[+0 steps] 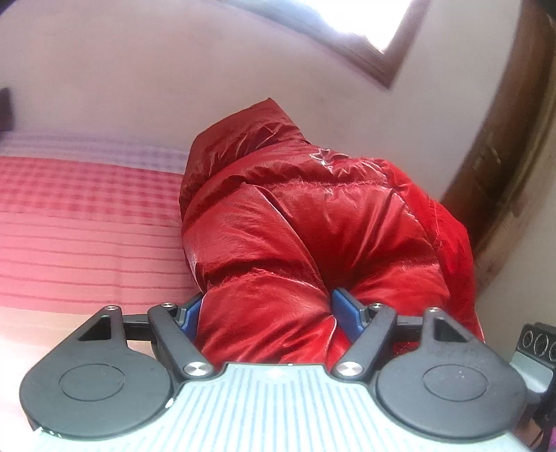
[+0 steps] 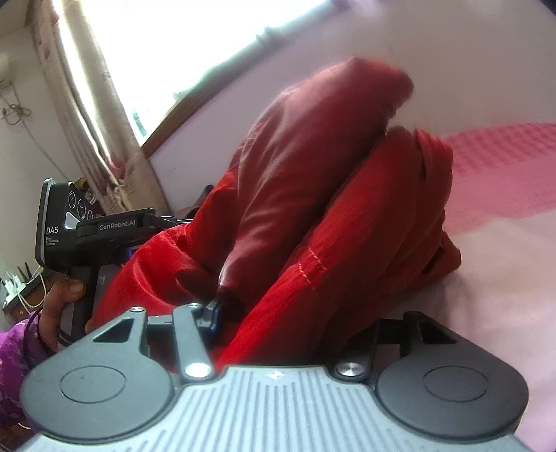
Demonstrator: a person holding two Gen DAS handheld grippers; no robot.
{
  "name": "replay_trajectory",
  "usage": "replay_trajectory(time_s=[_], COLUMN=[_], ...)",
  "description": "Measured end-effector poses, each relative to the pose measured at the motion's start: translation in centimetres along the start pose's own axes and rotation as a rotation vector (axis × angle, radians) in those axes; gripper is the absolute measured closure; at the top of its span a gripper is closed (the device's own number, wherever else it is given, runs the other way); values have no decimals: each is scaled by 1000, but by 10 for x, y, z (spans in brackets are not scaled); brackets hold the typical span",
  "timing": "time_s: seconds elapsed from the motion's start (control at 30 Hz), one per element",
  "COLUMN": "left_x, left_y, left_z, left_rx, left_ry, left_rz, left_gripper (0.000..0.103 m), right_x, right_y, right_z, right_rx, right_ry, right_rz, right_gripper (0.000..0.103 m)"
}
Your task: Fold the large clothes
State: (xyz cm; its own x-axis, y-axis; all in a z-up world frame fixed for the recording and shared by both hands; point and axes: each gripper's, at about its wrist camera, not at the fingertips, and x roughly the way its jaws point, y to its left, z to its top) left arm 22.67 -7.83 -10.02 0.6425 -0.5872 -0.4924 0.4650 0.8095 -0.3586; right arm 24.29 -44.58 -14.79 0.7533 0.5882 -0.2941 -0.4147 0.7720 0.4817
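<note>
A shiny red puffer jacket (image 1: 295, 215) is bunched up and lifted off a bed. In the left wrist view my left gripper (image 1: 267, 313) is shut on a thick roll of it, with both blue pads (image 1: 342, 307) pressed into the fabric. In the right wrist view my right gripper (image 2: 288, 320) grips another bulky fold of the jacket (image 2: 330, 174). Its left pad (image 2: 213, 313) touches the cloth, and the right pad is buried under fabric. The left gripper's black body (image 2: 100, 233) sits close by on the left, held by a hand (image 2: 59, 299).
The bed has a pink checked and striped cover (image 1: 87, 215) (image 2: 504, 174). A pale wall with a bright window (image 1: 365, 21) stands behind it, and a brown wooden frame (image 1: 504, 156) is at the right. A curtain (image 2: 97, 121) hangs by the window.
</note>
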Motion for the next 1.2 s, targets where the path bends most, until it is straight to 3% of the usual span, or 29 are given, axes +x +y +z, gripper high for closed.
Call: replay_trajectory(time_s=[0.27,0.77,0.93,1.07,1.2], left_x=[-58,-192,-208,-206,-205], left_y=[54,173,204,225,225], left_z=[10,35,33,16,10], left_rx=[-79,-219,-271,-317,-307], left_ry=[-82,-249,-262,-230,-250], left_rz=[119,399,460,487,484], left_gripper=[30,31,31,30,17], right_x=[50,188,230,259,267], right_y=[45,165,191,201,185], right_z=[12,26,19,4,-9], right_rx=[-81,-139,-138,-137,-88], right_ry=[8,51,78,139,211], right_rz=[104,370,421,424,407], right_gripper=[50,50,50,50,47])
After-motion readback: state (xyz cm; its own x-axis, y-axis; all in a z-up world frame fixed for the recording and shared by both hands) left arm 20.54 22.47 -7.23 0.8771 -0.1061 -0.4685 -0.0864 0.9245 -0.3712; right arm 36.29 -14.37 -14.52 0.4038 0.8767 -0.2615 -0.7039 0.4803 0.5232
